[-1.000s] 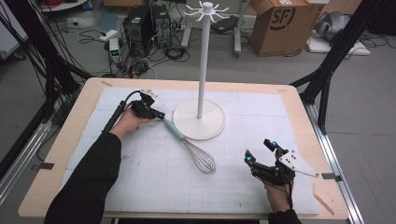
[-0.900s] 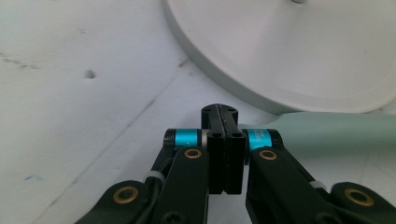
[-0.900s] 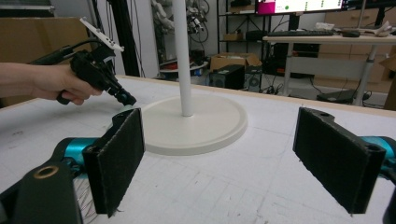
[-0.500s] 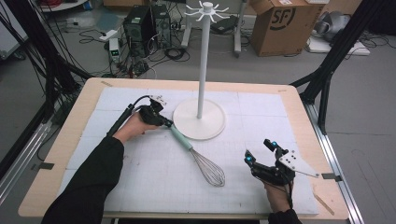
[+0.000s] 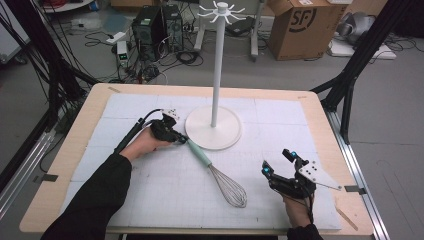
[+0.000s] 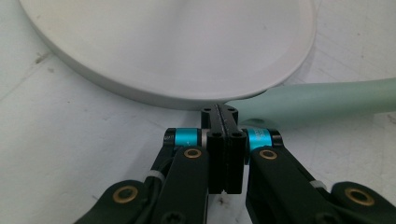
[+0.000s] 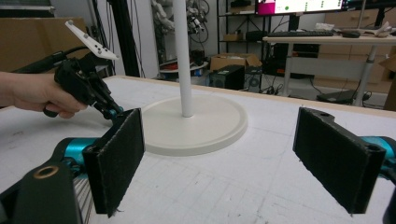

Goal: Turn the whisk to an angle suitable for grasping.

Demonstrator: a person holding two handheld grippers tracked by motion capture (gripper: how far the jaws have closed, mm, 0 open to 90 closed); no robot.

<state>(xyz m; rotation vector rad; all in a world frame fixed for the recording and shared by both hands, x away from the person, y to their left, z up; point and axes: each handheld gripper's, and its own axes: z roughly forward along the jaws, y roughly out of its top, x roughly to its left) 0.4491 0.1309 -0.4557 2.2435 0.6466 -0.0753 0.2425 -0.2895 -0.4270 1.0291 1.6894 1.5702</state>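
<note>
Dragged rightward since the earlier frames, the whisk (image 5: pixel 216 174) now lies at centre frame on the white foam mat (image 5: pixel 150 200), its mint handle tip pinched in the fully closed left gripper (image 5: pixel 181 139) beside the white stand (image 5: pixel 214 125). At lower right, the right gripper (image 5: pixel 278 163) gapes wide, holding nothing. Beyond the wooden table (image 5: pixel 65 165), upper right, a cardboard box (image 5: pixel 302 25) reads "SF".
</note>
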